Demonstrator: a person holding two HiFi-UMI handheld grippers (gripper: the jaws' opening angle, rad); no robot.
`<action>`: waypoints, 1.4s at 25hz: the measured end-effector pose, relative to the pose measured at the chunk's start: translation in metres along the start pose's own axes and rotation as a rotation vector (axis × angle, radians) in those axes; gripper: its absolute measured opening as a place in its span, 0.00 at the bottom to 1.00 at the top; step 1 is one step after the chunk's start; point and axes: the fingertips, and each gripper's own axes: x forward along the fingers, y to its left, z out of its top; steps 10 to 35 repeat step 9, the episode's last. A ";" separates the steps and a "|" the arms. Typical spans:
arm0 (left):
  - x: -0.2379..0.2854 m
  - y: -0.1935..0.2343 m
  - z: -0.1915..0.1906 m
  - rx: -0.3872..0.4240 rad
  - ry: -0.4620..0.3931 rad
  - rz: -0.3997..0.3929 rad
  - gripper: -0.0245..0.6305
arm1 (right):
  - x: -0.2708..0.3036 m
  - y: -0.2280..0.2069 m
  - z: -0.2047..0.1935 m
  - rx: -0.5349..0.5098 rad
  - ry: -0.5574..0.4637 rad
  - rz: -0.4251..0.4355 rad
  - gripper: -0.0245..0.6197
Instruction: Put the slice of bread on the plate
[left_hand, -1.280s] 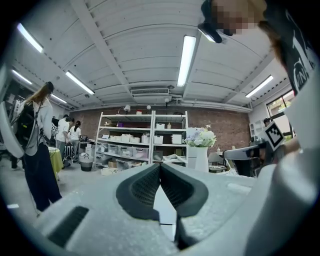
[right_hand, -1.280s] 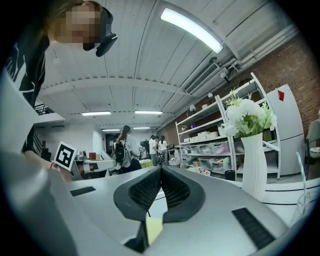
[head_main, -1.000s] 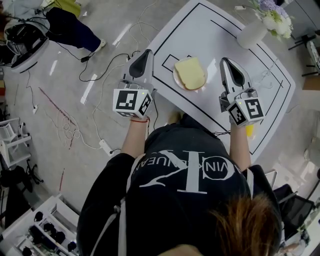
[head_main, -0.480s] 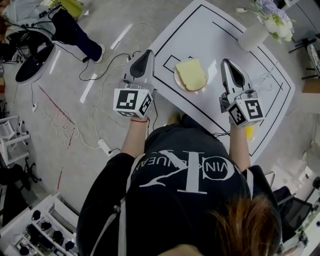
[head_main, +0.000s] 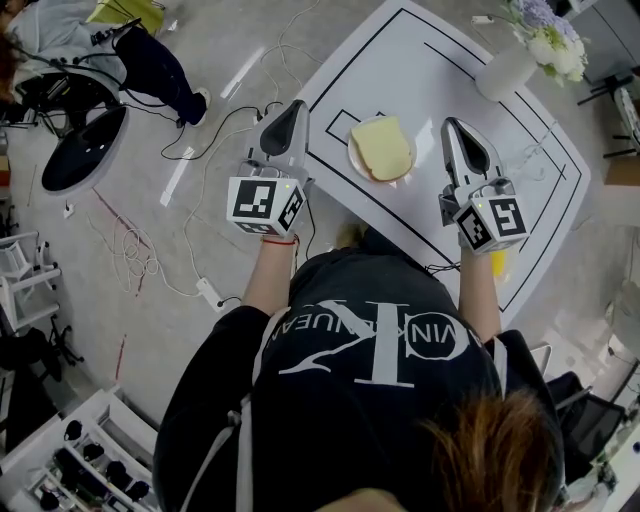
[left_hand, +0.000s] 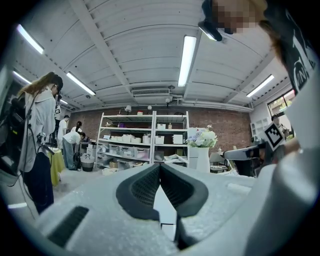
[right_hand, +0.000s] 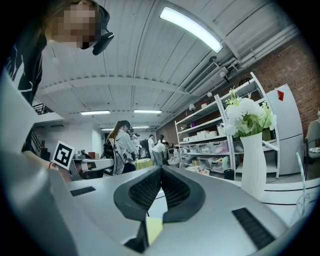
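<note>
The bread slice on its plate is being flanked by closed, empty claws: left gripper at nine o'clock, right gripper at three.

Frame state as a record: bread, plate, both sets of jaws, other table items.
bread slice: lies on the plate, covering most of it
plate: on the table, near its front edge, between the grippers
left gripper: jaws together, empty, at the table's left edge
right gripper: jaws together, empty, above the table
vase of flowers: far corner
task: appears done
</note>
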 end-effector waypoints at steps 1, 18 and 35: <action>0.000 0.000 0.000 0.000 0.001 0.000 0.04 | 0.000 0.000 -0.001 -0.001 0.002 0.005 0.04; -0.001 -0.002 -0.002 0.000 0.004 -0.001 0.04 | -0.001 -0.001 0.000 0.008 0.004 -0.005 0.04; -0.001 -0.002 -0.002 0.000 0.004 -0.001 0.04 | -0.001 -0.001 0.000 0.008 0.004 -0.005 0.04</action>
